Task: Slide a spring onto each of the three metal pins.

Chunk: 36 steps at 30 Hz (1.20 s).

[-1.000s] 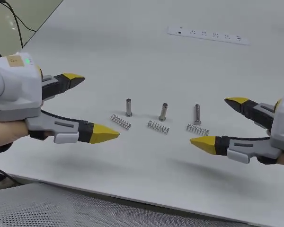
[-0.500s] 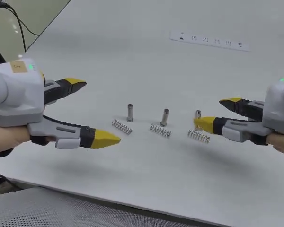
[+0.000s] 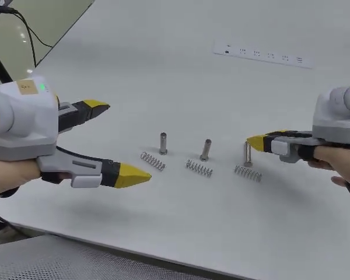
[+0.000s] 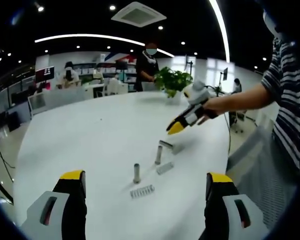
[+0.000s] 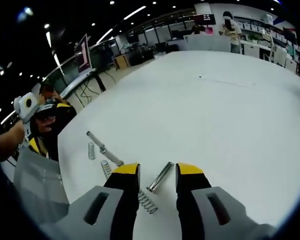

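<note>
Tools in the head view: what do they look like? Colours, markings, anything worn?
Both alike: left tool and right tool have bulky white-grey housings, black jaws with grey insets and yellow tips. The left housing carries a tan sticker and a lit green lamp. The person wears a striped top.
</note>
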### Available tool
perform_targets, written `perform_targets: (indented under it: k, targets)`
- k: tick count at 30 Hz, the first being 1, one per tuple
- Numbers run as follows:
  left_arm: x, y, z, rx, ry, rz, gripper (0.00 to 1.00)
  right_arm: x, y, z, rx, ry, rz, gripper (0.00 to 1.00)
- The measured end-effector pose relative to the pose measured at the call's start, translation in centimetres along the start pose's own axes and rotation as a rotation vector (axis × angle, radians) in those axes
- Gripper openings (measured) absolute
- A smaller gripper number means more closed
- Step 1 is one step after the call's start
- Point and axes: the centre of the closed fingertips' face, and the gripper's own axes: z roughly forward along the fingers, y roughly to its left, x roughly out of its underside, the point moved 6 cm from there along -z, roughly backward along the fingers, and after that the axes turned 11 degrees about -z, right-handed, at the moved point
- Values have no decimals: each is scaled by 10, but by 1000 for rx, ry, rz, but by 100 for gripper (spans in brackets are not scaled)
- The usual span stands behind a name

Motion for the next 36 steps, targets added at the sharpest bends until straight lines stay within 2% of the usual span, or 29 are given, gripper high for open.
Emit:
perform_targets:
  k: [10, 19, 22, 36]
  targets:
    - [2, 0, -1, -7, -2, -5, 97, 9, -2, 19, 34, 90, 27, 18]
    - [4, 0, -1, -3, 3, -8, 97, 13, -12, 32, 80, 143, 60, 13]
    - [4, 0, -1, -4, 2, -10, 97, 15, -11, 34, 78, 156, 73, 10]
    - [6, 0, -2, -7, 3, -15, 97, 14, -4, 37, 105, 192, 1, 6]
